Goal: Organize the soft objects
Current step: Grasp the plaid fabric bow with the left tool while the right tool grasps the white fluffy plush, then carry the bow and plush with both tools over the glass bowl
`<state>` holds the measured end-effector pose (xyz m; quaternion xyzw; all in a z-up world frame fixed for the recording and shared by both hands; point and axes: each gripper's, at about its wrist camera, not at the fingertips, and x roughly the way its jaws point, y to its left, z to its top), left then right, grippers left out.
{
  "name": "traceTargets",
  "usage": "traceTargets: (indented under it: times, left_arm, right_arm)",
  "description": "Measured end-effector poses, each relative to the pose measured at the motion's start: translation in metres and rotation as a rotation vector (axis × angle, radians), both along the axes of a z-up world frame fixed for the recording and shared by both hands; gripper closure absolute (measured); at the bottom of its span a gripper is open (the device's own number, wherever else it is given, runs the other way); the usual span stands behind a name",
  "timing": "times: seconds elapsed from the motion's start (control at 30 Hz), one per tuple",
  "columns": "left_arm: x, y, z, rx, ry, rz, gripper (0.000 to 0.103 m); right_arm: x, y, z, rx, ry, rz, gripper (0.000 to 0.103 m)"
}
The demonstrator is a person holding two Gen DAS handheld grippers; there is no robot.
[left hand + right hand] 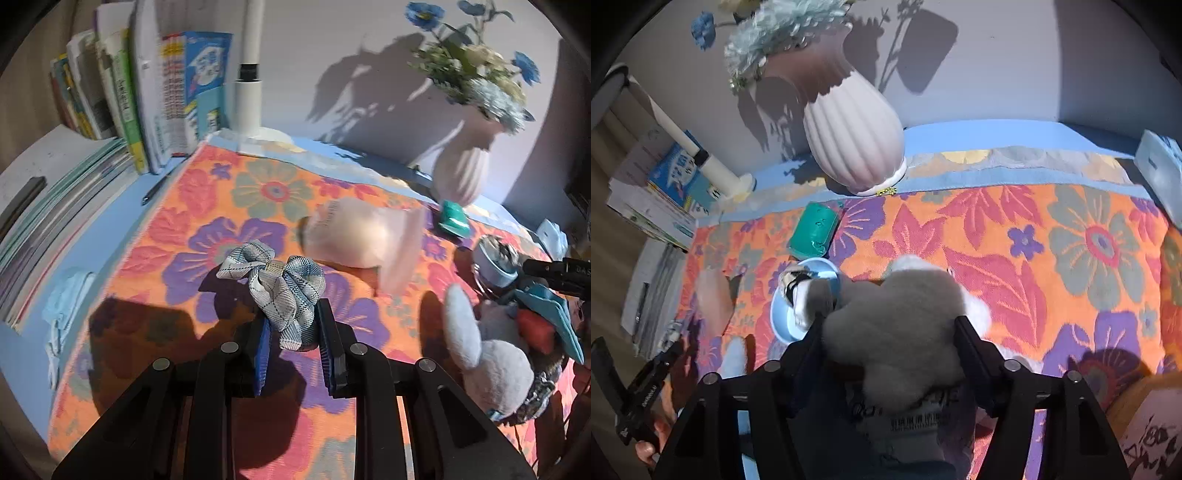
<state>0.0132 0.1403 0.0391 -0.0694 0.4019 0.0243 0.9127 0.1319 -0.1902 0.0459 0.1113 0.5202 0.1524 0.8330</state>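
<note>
My left gripper [293,314] is shut on a blue-and-white plaid fabric bow [273,280], which hangs a little above the floral cloth [207,206]. In the right wrist view my right gripper [888,321] has its two fingers pressed into the sides of a grey plush toy [901,295], whose white sewn label shows below. The same plush toy [491,365] appears at the right edge of the left wrist view. A light blue bowl [783,325] holding a black-and-white soft item [794,284] sits just left of the plush.
A pink translucent pouch [362,236] lies mid-cloth and a teal packet [812,232] near the white ribbed vase [853,140]. Books [110,92], a white lamp post [249,92] and a pen [159,188] stand at the back left. A white box [1160,170] sits far right.
</note>
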Motion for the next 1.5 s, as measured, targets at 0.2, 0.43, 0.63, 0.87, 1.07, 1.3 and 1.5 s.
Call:
traceTargets:
  times: [0.2,0.43,0.63,0.87,1.07,1.3,1.5]
  left_arm:
    - [-0.008,-0.020,0.014,0.003,-0.027,-0.048,0.083]
    - [-0.027,-0.046,0.041,0.003,-0.090,-0.109,0.083]
    - [-0.046,-0.074,0.051,0.012,-0.119,-0.170,0.083]
    - [-0.065,-0.111,0.048,-0.008,-0.129,-0.246,0.083]
    - [-0.079,-0.134,0.030,-0.048,-0.091,-0.302,0.083]
    - [-0.088,-0.133,0.030,-0.090,-0.088,-0.316,0.083]
    - [-0.091,-0.141,0.038,-0.085,-0.105,-0.344,0.083]
  right_arm:
    - [-0.018,-0.018,0.028,0.108,-0.117,-0.033,0.056]
    - [-0.052,-0.017,0.087,0.139,-0.272,-0.002,0.056]
    - [-0.115,-0.038,0.101,0.113,-0.308,-0.014,0.056]
    - [-0.188,-0.069,0.051,-0.063,-0.245,-0.012,0.056]
    - [-0.204,-0.074,0.008,-0.184,-0.224,0.014,0.051]
    - [-0.200,-0.091,0.005,-0.014,-0.169,-0.066,0.012]
    - [-0.180,-0.081,-0.016,0.068,-0.041,-0.129,0.013]
